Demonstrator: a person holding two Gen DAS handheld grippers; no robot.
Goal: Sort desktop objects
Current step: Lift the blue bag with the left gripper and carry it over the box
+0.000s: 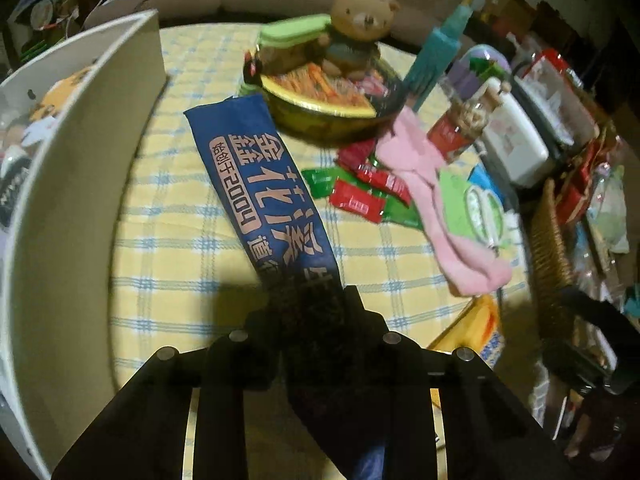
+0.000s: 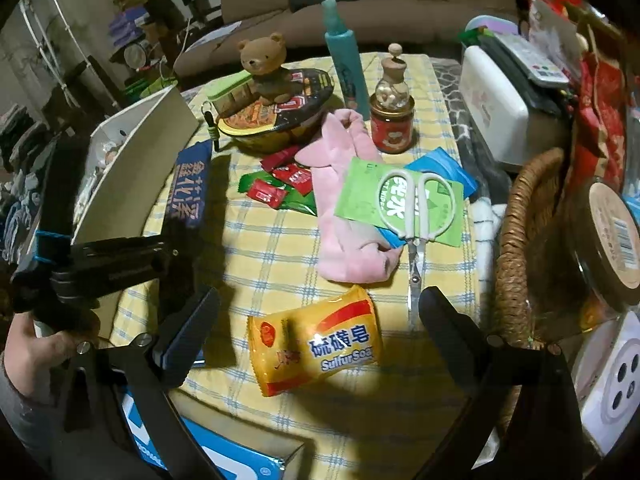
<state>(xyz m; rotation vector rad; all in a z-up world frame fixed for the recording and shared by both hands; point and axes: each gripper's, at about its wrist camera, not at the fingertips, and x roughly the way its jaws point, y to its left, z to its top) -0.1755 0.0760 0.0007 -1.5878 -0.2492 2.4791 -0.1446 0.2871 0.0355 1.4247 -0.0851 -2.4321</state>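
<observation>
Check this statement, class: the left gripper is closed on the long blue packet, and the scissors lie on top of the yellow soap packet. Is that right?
Not quite. The left gripper does grip the long blue packet, but the scissors lie on the green wipes packet, not the yellow soap packet. The right wrist view shows this.

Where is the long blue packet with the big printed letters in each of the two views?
Left wrist view: the blue packet runs from upper centre down into the left gripper, whose fingers are shut on its near end.
Right wrist view: it lies at left, beside the white box.
Shared landmark: the bear figure on the noodle bowl.
</observation>
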